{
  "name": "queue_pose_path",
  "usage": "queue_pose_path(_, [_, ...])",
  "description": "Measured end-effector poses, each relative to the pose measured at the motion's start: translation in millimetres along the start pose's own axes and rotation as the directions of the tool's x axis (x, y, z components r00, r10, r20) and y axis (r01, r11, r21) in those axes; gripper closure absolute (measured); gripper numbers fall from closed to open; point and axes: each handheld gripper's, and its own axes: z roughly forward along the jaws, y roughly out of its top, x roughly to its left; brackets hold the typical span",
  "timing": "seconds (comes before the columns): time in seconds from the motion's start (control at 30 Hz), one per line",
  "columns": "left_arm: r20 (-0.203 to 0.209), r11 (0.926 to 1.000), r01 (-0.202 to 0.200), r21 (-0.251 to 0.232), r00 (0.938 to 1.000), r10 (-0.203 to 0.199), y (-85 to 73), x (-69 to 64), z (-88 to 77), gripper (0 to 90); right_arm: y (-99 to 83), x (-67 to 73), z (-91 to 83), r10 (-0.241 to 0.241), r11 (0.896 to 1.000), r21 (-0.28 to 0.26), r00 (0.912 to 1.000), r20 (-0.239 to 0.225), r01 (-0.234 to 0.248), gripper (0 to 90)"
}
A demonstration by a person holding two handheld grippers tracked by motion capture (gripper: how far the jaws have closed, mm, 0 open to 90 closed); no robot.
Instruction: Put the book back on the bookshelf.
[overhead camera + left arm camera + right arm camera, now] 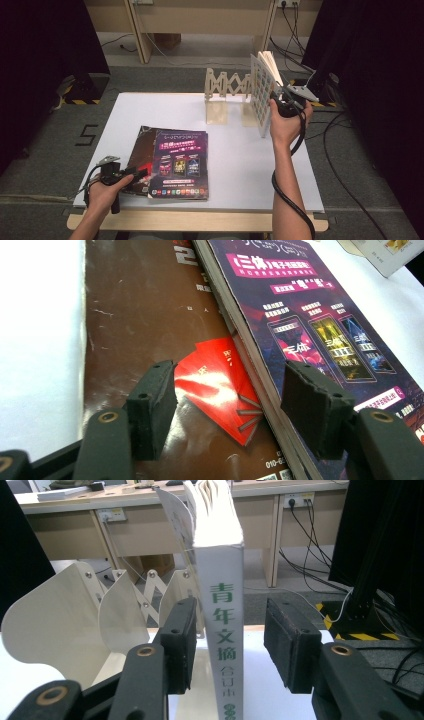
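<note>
White table [235, 165]: right gripper [227, 645] fingers loosely straddle upright book [220, 630] at 1 o'clock by rack [227, 90]; left gripper [227, 410] released over two unshelved magazines [175, 160].

The white spine of the upright book [222, 630] at the far right of the table carries green characters reading 青年文摘, with smaller grey ones, 合订本, beneath. The purple magazine [320, 335] lying near the left shows 三体 in a pink banner at its top. On the floor left of the table, a black 5 [86, 135] is marked.
</note>
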Motion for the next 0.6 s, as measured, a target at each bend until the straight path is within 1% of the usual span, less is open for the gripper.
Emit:
queue_pose_path(0.07, [0.003, 1.0, -0.003, 0.002, 1.0, 0.003, 0.5, -0.7, 0.5, 37.8, -0.6, 1.4, -2.9, -0.004, 1.0, 0.001, 1.0, 0.001, 0.004, 56.8])
queue_pose_path(0.2, [0.011, 1.0, -0.007, -0.003, 0.9999, 0.007, 2.4, -2.9, 1.4, 37.8, -4.0, 3.2, -7.6, 0.009, 1.0, 0.001, 1.0, -0.003, -0.009, 56.8])
queue_pose_path(0.4, [0.023, 0.9999, -0.014, -0.003, 0.9996, 0.014, 5.7, -6.8, 3.8, 37.9, -9.1, 5.9, -14.6, 0.008, 1.0, 0.001, 1.0, -0.003, -0.008, 56.8])
queue_pose_path(0.53, [0.028, 0.9999, -0.016, -0.003, 0.9995, 0.016, 7.1, -7.7, 6.4, 38.1, -14.1, 7.3, -19.1, 0.003, 1.0, 0.002, 1.0, -0.002, -0.003, 56.7])
queue_pose_path(0.6, [0.024, 0.9998, -0.019, 0.001, 0.9995, 0.019, 7.6, -7.5, 7.5, 38.2, -17.6, 9.0, -21.2, 0.009, 1.0, 0.004, 0.9999, -0.009, -0.009, 56.7])
